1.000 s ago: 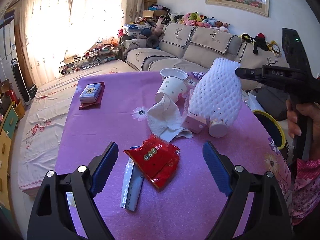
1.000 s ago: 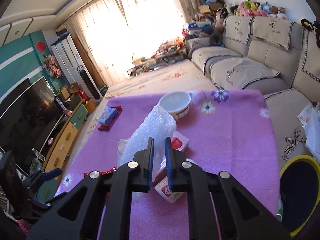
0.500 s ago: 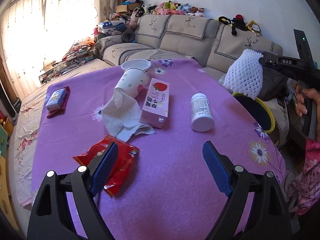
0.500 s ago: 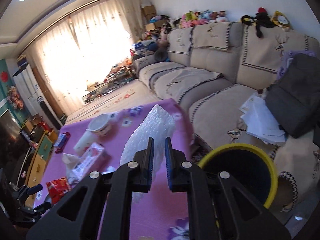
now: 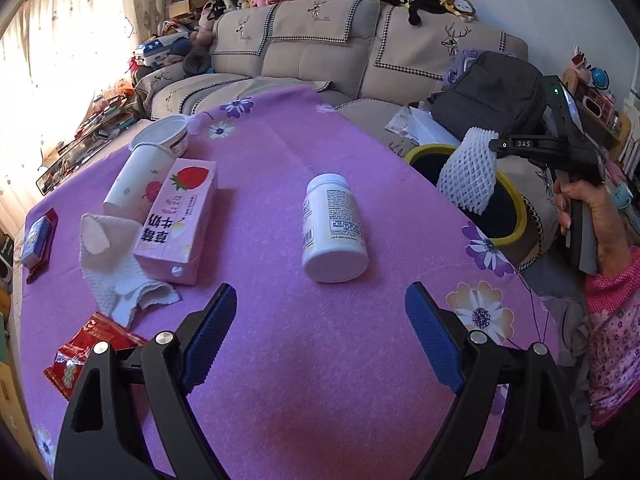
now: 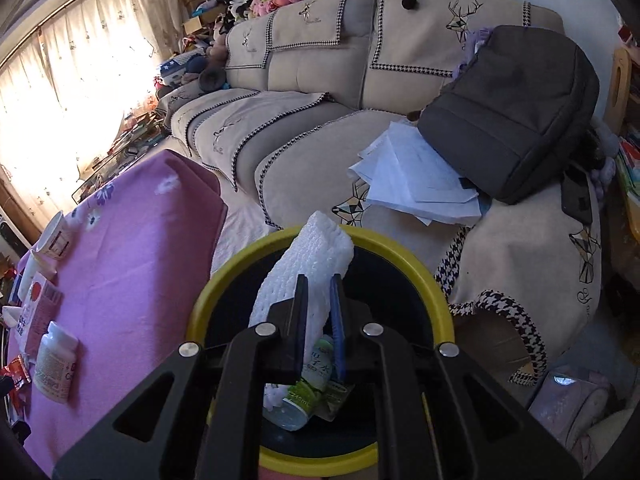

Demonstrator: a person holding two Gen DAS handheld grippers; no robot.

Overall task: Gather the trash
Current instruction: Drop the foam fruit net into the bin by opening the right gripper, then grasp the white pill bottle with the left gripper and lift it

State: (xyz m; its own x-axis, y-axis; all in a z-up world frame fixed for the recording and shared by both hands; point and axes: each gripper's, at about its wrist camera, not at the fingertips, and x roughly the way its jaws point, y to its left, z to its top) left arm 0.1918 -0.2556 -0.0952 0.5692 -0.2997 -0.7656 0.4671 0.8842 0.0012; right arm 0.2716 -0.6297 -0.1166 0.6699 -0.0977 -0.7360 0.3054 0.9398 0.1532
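Note:
My right gripper (image 6: pixel 319 300) is shut on a white foam net sleeve (image 6: pixel 308 256) and holds it over the open yellow-rimmed trash bin (image 6: pixel 424 272); it also shows in the left wrist view (image 5: pixel 468 172) above the bin (image 5: pixel 516 208). A cup and wrappers lie inside the bin. My left gripper (image 5: pixel 318 332) is open and empty, low over the purple table (image 5: pixel 280 360), just short of a white pill bottle (image 5: pixel 334 228) lying on its side. A pink strawberry milk carton (image 5: pixel 176 220), a paper cup (image 5: pixel 128 184), a crumpled tissue (image 5: pixel 120 280) and a red snack wrapper (image 5: pixel 84 356) lie at the left.
A white bowl (image 5: pixel 162 138) stands at the table's far side and a small blue box on a red tray (image 5: pixel 36 240) at the far left. The beige sofa (image 6: pixel 320 100) behind the bin holds papers (image 6: pixel 416 176) and a grey backpack (image 6: pixel 512 120).
My right gripper has carried the foam net off the table to above the bin. My left gripper has swung right, from the red wrapper toward the pill bottle.

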